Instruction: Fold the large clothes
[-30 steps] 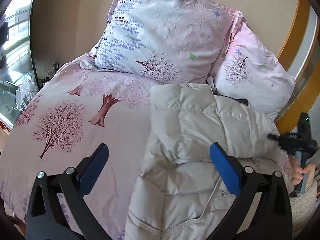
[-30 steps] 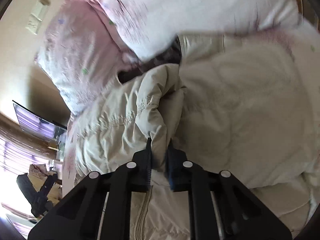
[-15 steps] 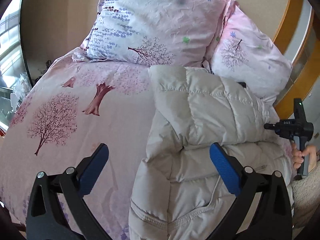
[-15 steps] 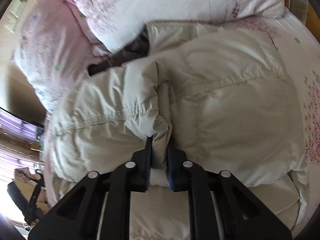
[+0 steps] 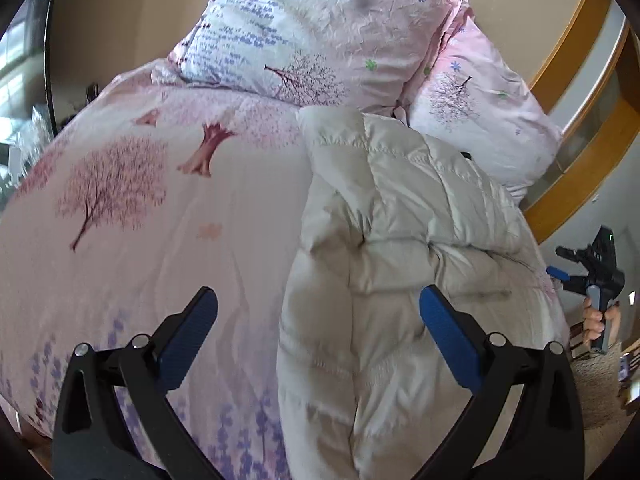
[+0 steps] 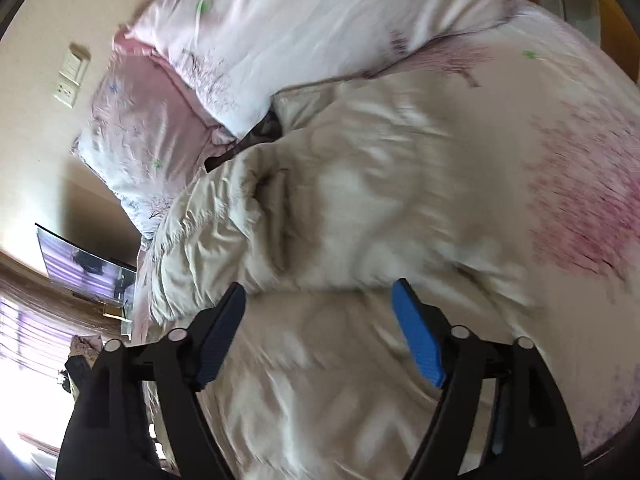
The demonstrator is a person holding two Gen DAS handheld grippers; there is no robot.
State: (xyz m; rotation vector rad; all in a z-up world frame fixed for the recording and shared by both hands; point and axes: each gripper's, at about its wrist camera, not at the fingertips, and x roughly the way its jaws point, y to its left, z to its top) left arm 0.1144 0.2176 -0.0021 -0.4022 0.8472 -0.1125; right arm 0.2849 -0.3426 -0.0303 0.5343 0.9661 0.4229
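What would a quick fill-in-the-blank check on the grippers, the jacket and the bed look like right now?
1. The right gripper is ____, with nothing held between its pads.
2. The left gripper is ____ too.
3. The cream puffer jacket lies on the ____-printed duvet.
4. Beyond the jacket's far end, ____ pillows lean near the wall.

Missing words: open; open; tree; two

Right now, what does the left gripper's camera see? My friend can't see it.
A puffy cream quilted jacket lies folded on a pink tree-print bedspread, below two pillows. The open left gripper hovers above.
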